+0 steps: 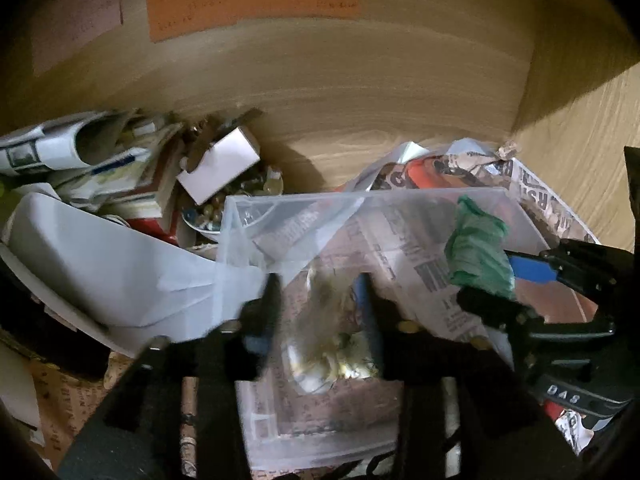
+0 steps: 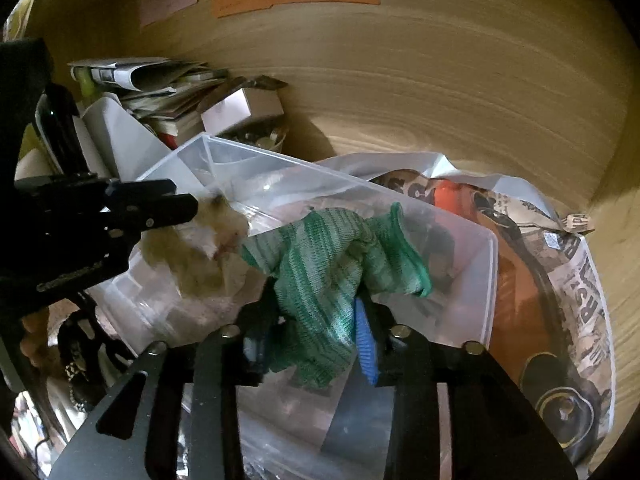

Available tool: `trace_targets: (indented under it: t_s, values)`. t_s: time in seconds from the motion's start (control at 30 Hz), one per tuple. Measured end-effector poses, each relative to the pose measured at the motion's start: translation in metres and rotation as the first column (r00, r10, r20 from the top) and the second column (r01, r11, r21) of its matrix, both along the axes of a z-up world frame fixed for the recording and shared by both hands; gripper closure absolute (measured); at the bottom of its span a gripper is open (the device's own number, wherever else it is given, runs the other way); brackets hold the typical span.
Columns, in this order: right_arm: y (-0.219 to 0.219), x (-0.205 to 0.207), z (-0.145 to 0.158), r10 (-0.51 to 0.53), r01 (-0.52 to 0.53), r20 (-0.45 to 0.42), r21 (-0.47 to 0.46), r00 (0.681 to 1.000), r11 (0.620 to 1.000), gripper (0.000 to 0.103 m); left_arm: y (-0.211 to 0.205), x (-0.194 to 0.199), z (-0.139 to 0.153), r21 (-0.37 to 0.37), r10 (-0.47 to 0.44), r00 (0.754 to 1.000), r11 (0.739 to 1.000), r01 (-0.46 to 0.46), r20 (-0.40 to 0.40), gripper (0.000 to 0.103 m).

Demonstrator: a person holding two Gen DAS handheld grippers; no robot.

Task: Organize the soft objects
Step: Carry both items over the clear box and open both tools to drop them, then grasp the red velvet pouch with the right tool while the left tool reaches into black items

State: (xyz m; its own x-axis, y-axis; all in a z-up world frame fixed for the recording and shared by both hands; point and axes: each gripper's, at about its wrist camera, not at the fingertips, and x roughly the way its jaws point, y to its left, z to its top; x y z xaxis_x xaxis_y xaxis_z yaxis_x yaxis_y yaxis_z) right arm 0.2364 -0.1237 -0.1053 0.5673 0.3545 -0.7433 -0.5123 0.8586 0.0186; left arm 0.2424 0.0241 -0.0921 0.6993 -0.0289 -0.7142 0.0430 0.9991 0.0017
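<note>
A clear plastic bin [image 1: 404, 204] [image 2: 472, 280] lies on newspaper in front of a wooden wall. My left gripper [image 1: 324, 300] is shut on a tan furry soft toy [image 1: 332, 320] and holds it over the bin; in the right wrist view the toy [image 2: 192, 256] hangs from that gripper [image 2: 192, 206] at the bin's left end. My right gripper [image 2: 316, 316] is shut on a green knitted cloth [image 2: 328, 272] over the bin's middle. In the left wrist view the cloth [image 1: 478, 252] hangs from the right gripper [image 1: 500, 284] at the right.
A pile of books and folded papers [image 1: 100, 168] [image 2: 160, 92] stands at the back left, with a small white box [image 1: 224, 168] and a bowl of beads [image 1: 208, 216]. A white sheet [image 1: 100, 264] lies left of the bin. An orange and black object [image 2: 520, 288] lies on newspaper at the right.
</note>
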Motion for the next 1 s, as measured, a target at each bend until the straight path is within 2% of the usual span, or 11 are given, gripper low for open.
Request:
trace_targets:
  t_s: [0.03, 0.1, 0.17, 0.23, 0.3, 0.43, 0.53, 0.77, 1.0]
  values:
    - [0.001, -0.003, 0.002, -0.003, 0.003, 0.016, -0.002, 1.000, 1.000, 0.056, 0.001, -0.002, 0.003, -0.003, 0.002, 1.000, 1.000, -0.002, 0.009, 0.045]
    - [-0.001, -0.010, 0.009, -0.011, 0.011, 0.064, 0.000, 0.998, 1.000, 0.046, 0.001, -0.006, 0.009, -0.007, 0.001, 1.000, 1.000, -0.001, 0.023, 0.043]
    - [-0.003, -0.014, 0.016, -0.015, 0.014, 0.095, 0.009, 0.995, 1.000, 0.043, 0.001, -0.013, 0.018, -0.001, -0.001, 0.999, 1.000, 0.001, 0.041, 0.041]
    - [-0.006, -0.021, 0.026, -0.015, 0.012, 0.124, 0.023, 0.992, 1.000, 0.041, 0.000, -0.020, 0.027, -0.003, -0.006, 0.998, 1.000, 0.006, 0.065, 0.033]
    - [-0.012, -0.032, 0.038, -0.022, 0.015, 0.175, 0.041, 0.984, 0.999, 0.030, -0.001, -0.034, 0.038, -0.001, -0.009, 0.994, 1.000, 0.010, 0.108, 0.027]
    - [-0.019, -0.057, 0.057, -0.028, 0.013, 0.270, 0.055, 0.962, 0.998, 0.020, -0.003, -0.061, 0.056, 0.011, -0.018, 0.982, 1.000, 0.016, 0.187, 0.012]
    - [-0.024, -0.072, 0.063, -0.020, 0.001, 0.305, 0.063, 0.952, 0.998, 0.017, -0.003, -0.080, 0.062, 0.032, -0.037, 0.975, 0.999, 0.031, 0.217, 0.009]
    - [-0.035, -0.097, 0.053, -0.036, 0.014, 0.292, 0.076, 0.956, 0.997, 0.017, -0.002, -0.114, 0.050, 0.056, -0.064, 0.976, 0.997, 0.054, 0.208, 0.006]
    - [-0.048, -0.112, 0.020, -0.072, 0.055, 0.191, 0.093, 0.979, 0.994, 0.017, 0.006, -0.139, 0.021, 0.041, -0.058, 0.987, 0.998, 0.052, 0.151, 0.005]
